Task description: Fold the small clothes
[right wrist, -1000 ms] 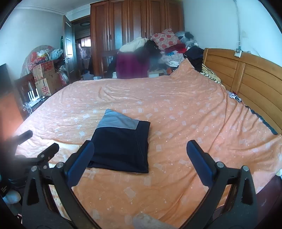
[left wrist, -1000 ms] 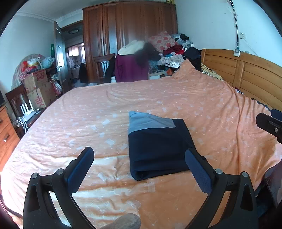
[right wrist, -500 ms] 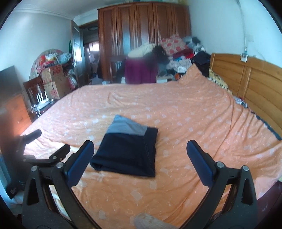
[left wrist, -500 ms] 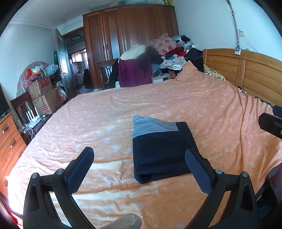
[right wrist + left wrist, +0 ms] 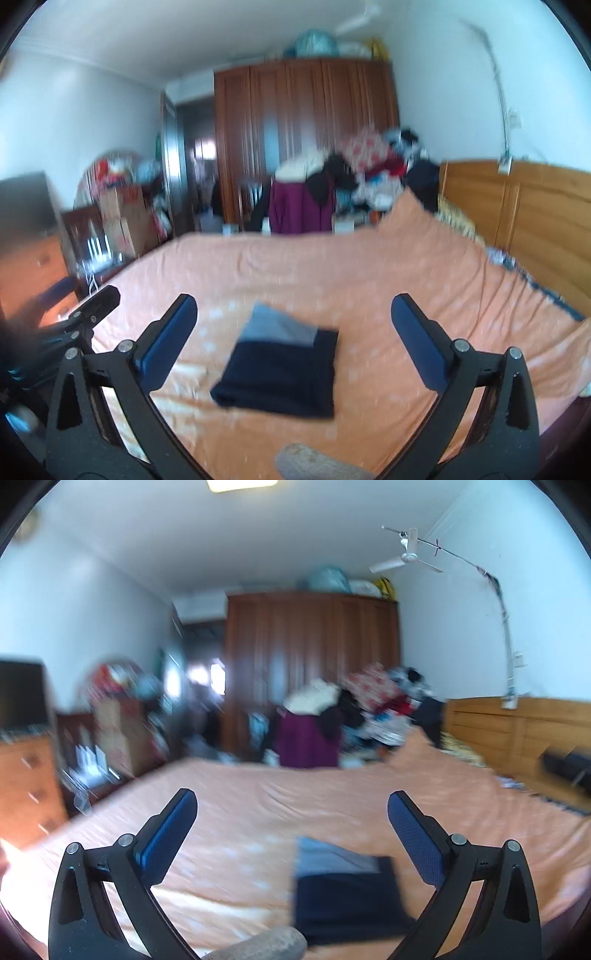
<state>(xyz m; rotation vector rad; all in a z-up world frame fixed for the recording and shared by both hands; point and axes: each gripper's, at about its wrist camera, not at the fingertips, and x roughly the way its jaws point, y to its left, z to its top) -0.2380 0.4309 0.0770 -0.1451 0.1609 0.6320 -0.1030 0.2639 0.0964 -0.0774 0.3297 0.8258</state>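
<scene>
Navy folded garment (image 5: 280, 373) lies on the orange bedspread (image 5: 369, 266); both grippers' jaws are spread, holding nothing.

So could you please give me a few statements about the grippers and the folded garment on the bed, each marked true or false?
1. The folded navy garment with a grey band lies flat on the orange bedspread. True.
2. The right gripper is clamped on the garment. False: its jaws stand wide apart and hold nothing.
3. The left gripper is open and empty. True.
4. The garment is spread out, unfolded. False: it is folded into a compact rectangle.
5. A tall brown wooden wardrobe stands beyond the bed. True.
6. The wooden headboard is on the left side of the right wrist view. False: it is on the right side.
</scene>
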